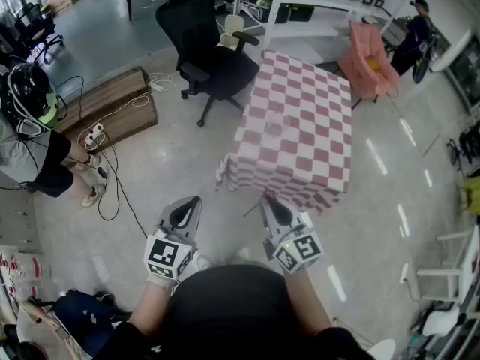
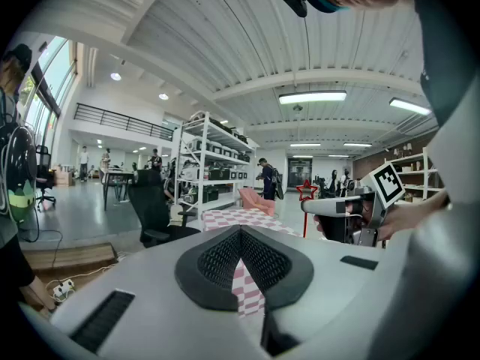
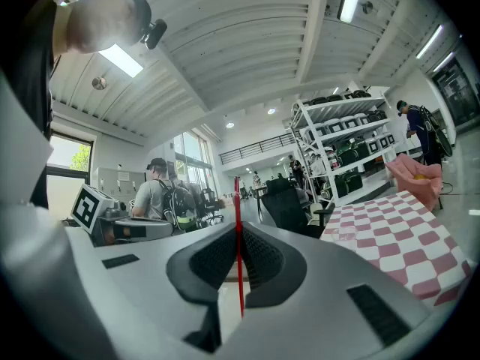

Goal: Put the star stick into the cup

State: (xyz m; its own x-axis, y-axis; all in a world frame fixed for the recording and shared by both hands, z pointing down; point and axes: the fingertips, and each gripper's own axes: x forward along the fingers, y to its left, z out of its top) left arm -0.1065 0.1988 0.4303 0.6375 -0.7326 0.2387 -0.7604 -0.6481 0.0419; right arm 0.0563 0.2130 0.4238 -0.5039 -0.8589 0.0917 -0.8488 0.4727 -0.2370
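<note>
right tongs [image 3: 238, 229] pinched on the star stick [image 3: 239, 276], thin red shaft upright at frame centre. left tongs [image 2: 240, 232] pressed together, empty. no cup in any view, so the step looks like a carry to the checkered table [image 1: 300, 126], upper centre. hold the pinch firm and the shaft vertical, find the cup before lowering. only the left gripper view shows the star [image 2: 305, 191], centre right. right gripper view shows shaft only, head view a faint sliver.

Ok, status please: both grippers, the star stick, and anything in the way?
Right gripper shut on star stick. Left gripper shut, empty. No cup in sight; checkered table ahead.
</note>
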